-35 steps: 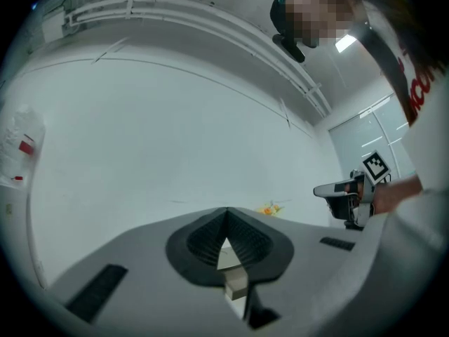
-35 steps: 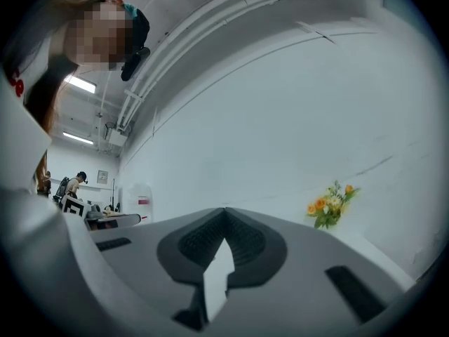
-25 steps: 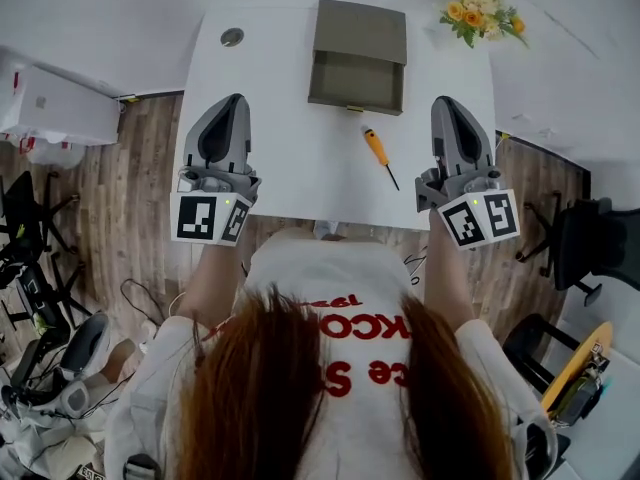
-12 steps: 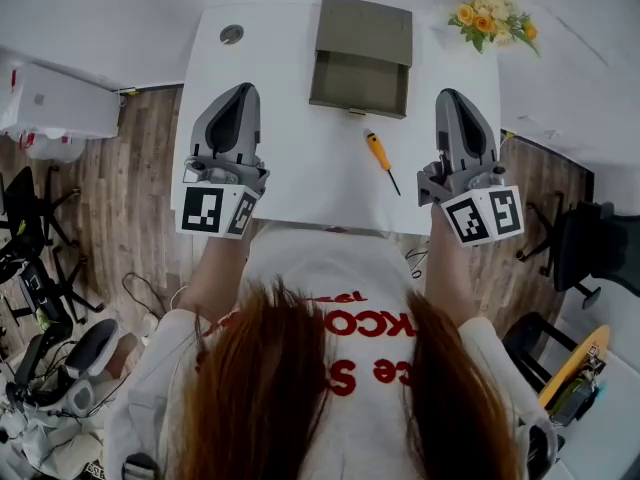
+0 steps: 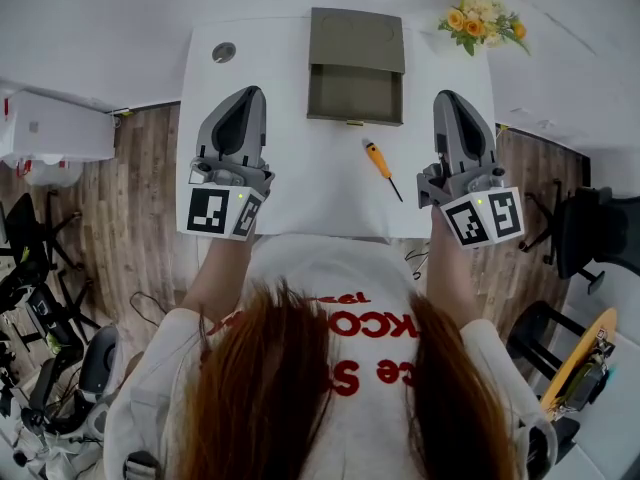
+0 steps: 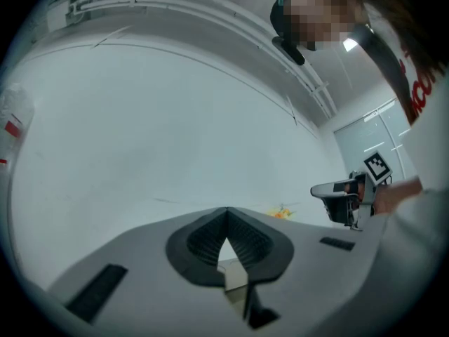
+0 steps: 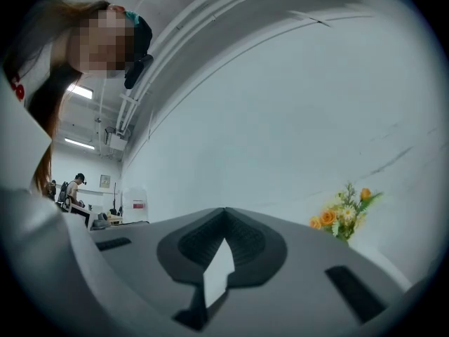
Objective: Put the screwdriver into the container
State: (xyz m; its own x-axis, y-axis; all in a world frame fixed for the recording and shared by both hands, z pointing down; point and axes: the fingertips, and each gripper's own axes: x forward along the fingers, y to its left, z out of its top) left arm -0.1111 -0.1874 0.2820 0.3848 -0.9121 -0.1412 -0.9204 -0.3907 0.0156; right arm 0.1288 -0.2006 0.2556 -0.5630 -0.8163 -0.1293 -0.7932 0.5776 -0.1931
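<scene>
Screwdriver (image 5: 381, 165): orange handle, thin dark shaft, lying flat right of centre on the white table (image 5: 300, 183), tip pointing near-right. The olive container (image 5: 356, 68) sits at the far edge, its near half open, apart from the screwdriver with bare tabletop between them. Flowers (image 5: 480, 20) are at the far right corner and a round hole (image 5: 224, 52) at far left. Left gripper (image 5: 250, 93) is over the table's left side and right gripper (image 5: 448, 100) just right of the screwdriver. Both have jaws pressed together, holding nothing.

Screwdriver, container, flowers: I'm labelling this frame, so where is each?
screwdriver (image 5: 378, 158), head view, on its orange handle.
container (image 5: 357, 38), head view, on its flat top.
flowers (image 5: 478, 18), head view, middle of the bunch.
</scene>
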